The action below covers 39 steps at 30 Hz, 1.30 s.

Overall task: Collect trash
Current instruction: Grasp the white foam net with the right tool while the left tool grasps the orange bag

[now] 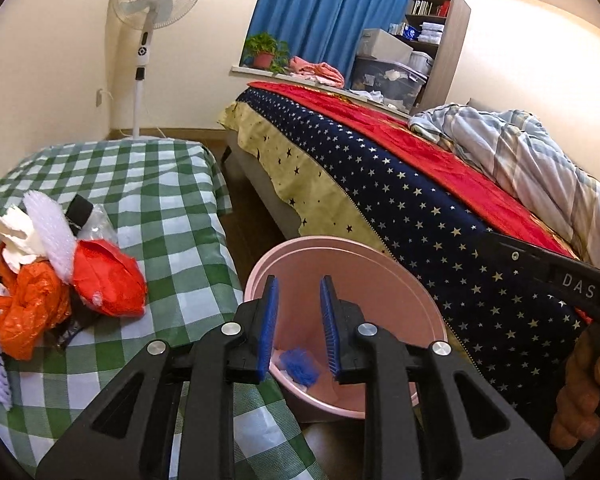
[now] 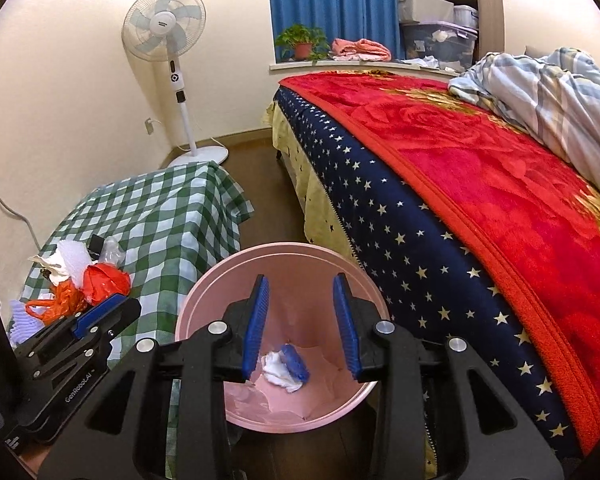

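- Both tongs, left (image 1: 299,320) and right (image 2: 301,322), gape empty above the pink bin (image 2: 204,304).
- Trash pile (image 1: 60,276) waits at the bench (image 1: 172,208) near edge, within reach.

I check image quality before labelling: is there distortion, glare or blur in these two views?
Both views show strong fisheye bending, with black corners. Left wrist: bed edge curves, bright ceiling glow top right, left gripper sharp. Right wrist: fan pole leans, pink bin and right gripper sharp; no motion blur.
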Available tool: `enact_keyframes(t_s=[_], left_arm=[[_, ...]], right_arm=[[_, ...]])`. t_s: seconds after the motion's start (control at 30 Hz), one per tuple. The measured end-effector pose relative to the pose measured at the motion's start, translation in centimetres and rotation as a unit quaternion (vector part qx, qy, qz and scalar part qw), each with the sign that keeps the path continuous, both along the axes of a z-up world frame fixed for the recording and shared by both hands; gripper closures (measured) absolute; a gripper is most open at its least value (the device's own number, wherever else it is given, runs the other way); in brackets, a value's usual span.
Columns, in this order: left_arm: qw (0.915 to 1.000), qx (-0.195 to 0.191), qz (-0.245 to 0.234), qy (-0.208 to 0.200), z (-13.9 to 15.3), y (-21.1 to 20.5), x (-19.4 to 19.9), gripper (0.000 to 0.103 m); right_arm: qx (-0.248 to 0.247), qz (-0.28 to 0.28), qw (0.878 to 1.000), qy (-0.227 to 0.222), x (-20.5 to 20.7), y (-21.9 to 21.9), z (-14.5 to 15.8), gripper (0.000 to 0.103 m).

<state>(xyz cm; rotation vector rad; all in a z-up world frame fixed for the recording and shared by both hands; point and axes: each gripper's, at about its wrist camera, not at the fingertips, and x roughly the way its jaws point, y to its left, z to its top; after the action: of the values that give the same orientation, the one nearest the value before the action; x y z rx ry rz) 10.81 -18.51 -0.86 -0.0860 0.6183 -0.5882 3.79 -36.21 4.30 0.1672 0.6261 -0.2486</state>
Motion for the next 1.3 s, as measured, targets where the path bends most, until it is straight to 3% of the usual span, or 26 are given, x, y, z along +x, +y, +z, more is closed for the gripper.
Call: enact_keyframes(t_s=[0.23, 0.73, 0.87, 1.03, 1.17, 1.3], left_arm=[[0.9994, 0.006, 0.024, -0.023, 1.4, 2.0, -0.9, 0.082], [0.9884, 0.012, 0.147, -0.035, 2.2, 10.9, -1.9, 0.082], [0.9798, 0.016, 0.197, -0.034, 1.7, 13.4, -1.9, 0.082], [0.9608, 0.003, 0.277, -0.014, 0.7, 17.1, -1.1, 0.081], [0.9501, -0.009, 0.312, 0.006, -0.3, 18.8, -0.2, 0.064], [0.9457, -0.019, 0.324, 0.024, -1.6, 19.5, 0.4, 0.062]], right_arm=[[-0.006, 0.017, 1.0, -0.01, -0.4, 1.3, 0.3, 0.069], [0.014, 0.1, 0.993, -0.062, 0.1, 8.0, 0.4, 0.069], [0.028, 0.121, 0.99, -0.069, 0.8, 9.7, -0.3, 0.07], [0.042, 0.141, 0.987, -0.068, 2.4, 11.5, -1.2, 0.073], [0.05, 0.157, 0.984, -0.067, 3.6, 12.7, -1.6, 0.074], [0.056, 0.176, 0.981, -0.064, 5.0, 14.3, -2.0, 0.074]])
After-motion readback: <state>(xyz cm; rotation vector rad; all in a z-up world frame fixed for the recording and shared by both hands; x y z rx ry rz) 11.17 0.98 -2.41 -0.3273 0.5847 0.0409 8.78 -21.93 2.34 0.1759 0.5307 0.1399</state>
